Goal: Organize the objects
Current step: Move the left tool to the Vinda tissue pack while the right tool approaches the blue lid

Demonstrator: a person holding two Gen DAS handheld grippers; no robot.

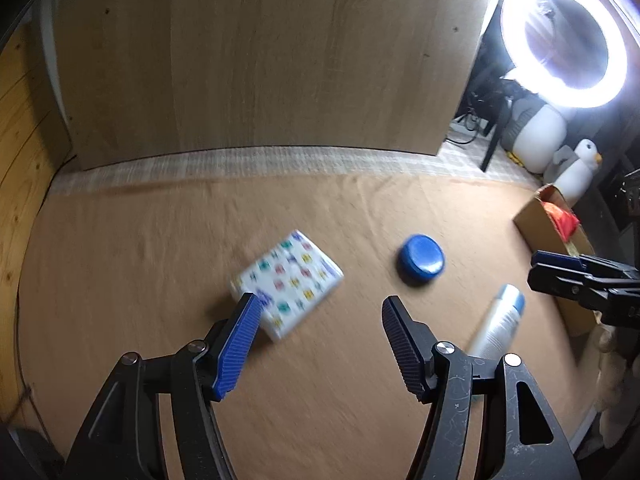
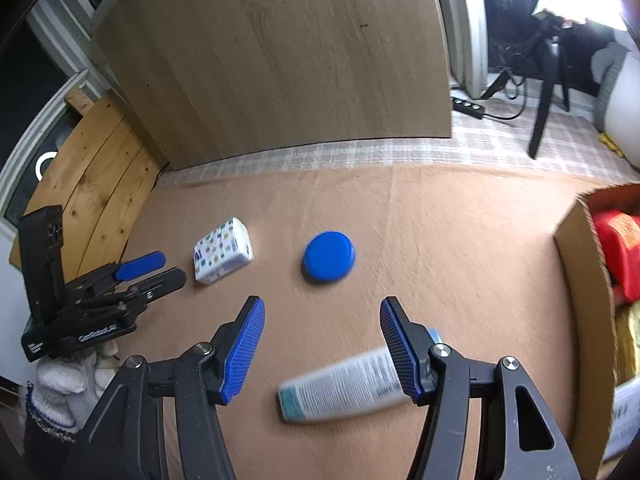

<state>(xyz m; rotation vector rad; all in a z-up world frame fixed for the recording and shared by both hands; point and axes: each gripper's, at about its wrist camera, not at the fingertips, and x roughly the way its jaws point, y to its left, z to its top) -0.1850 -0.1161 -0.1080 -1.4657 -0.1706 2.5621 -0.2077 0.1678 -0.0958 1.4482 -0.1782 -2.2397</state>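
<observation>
A white tissue pack with coloured prints [image 1: 289, 283] lies on the tan cloth, just ahead of my open left gripper [image 1: 318, 316]; its left fingertip overlaps the pack's near corner. A blue round tin [image 1: 421, 258] lies to the right of the pack. A white tube with a blue cap [image 1: 498, 322] lies near the right finger. In the right wrist view, my right gripper [image 2: 322, 316] is open and empty above the tube [image 2: 344, 386]. The tin [image 2: 329, 257], the pack [image 2: 222, 256] and the left gripper [image 2: 154, 270] show there too.
An open cardboard box [image 2: 588, 300] with red and yellow packets stands at the right edge of the cloth [image 2: 440, 240]; it also shows in the left wrist view [image 1: 538, 222]. A wooden board [image 1: 260, 60] stands behind. A ring light [image 1: 564, 36], plush penguins [image 1: 576, 168] and a tripod [image 2: 544, 92] are beyond.
</observation>
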